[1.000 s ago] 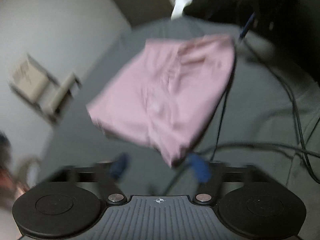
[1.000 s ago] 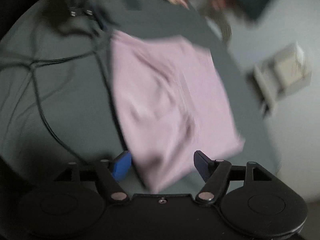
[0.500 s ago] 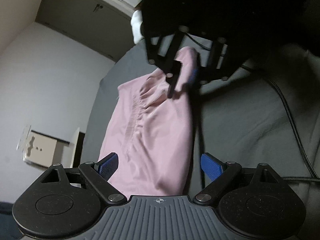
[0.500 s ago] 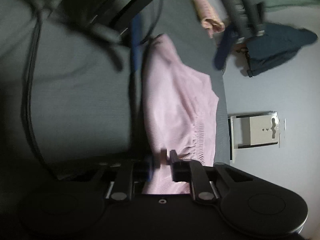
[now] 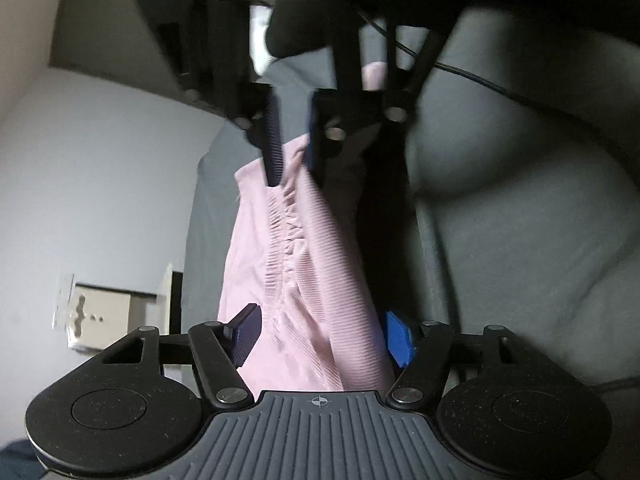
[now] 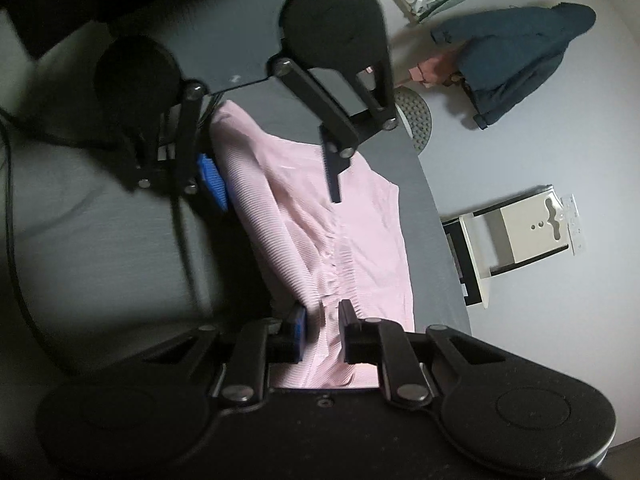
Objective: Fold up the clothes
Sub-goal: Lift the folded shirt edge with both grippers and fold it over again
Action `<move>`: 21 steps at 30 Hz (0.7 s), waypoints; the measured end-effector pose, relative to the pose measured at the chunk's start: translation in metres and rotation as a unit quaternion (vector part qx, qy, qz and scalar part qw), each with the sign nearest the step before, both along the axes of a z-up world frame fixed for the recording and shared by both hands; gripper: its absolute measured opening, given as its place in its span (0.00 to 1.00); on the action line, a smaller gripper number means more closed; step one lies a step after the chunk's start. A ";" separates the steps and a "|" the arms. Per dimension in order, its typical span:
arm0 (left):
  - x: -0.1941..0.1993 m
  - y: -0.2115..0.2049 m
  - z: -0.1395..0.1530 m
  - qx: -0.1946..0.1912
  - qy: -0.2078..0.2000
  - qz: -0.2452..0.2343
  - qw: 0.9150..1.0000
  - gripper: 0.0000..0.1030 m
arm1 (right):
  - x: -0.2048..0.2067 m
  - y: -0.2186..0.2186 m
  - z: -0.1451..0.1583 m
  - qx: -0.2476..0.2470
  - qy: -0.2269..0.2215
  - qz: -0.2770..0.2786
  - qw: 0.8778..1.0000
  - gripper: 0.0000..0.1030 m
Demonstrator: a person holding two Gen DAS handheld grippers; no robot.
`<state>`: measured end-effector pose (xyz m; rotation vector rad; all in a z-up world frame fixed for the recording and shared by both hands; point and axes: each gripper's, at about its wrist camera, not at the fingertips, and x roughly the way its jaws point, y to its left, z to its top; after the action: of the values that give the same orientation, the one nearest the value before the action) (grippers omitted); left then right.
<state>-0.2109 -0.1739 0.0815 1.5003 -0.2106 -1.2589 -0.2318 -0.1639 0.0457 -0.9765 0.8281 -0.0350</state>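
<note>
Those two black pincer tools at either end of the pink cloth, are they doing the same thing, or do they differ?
The left gripper has its fingers spread wide, with the pink cloth lying loosely between them; the right gripper has its fingers drawn close together, pinching a gathered fold of the cloth. The left gripper sits at one end of the cloth, the right gripper at the opposite end, and they face each other. Both have black frames and blue finger pads.

Bare grey cover point(image 6: 100, 248) beside the pink garment point(image 6: 316, 216) — one black cable point(image 6: 12, 208) across it.
</note>
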 end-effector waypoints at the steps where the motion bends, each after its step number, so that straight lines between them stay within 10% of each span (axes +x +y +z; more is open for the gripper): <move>1: 0.000 -0.001 -0.001 0.006 0.000 -0.001 1.000 0.65 | 0.002 -0.001 0.001 0.001 -0.003 -0.002 1.000 0.15; 4: 0.001 -0.007 -0.010 0.027 0.000 0.012 1.000 0.56 | 0.010 -0.007 0.003 0.009 -0.012 -0.010 1.000 0.15; 6: 0.006 -0.014 -0.017 0.035 0.007 0.038 0.999 0.19 | 0.011 -0.008 0.003 0.014 -0.014 -0.016 1.000 0.15; 8: 0.010 -0.019 -0.021 0.036 0.012 0.056 0.998 0.09 | 0.011 -0.008 0.001 0.017 -0.013 -0.023 1.000 0.16; 14: 0.016 -0.030 -0.005 0.004 0.054 0.098 0.994 0.07 | 0.012 0.001 -0.024 -0.003 0.008 -0.046 0.999 0.49; 21: 0.023 -0.034 0.018 -0.037 0.084 0.128 0.987 0.07 | 0.016 0.003 -0.068 -0.108 0.033 -0.060 0.992 0.51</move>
<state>-0.1880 -0.2083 0.0994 1.3035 0.0466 -1.1502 -0.2155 -0.1612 -0.0223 -1.1342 0.9578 -0.1989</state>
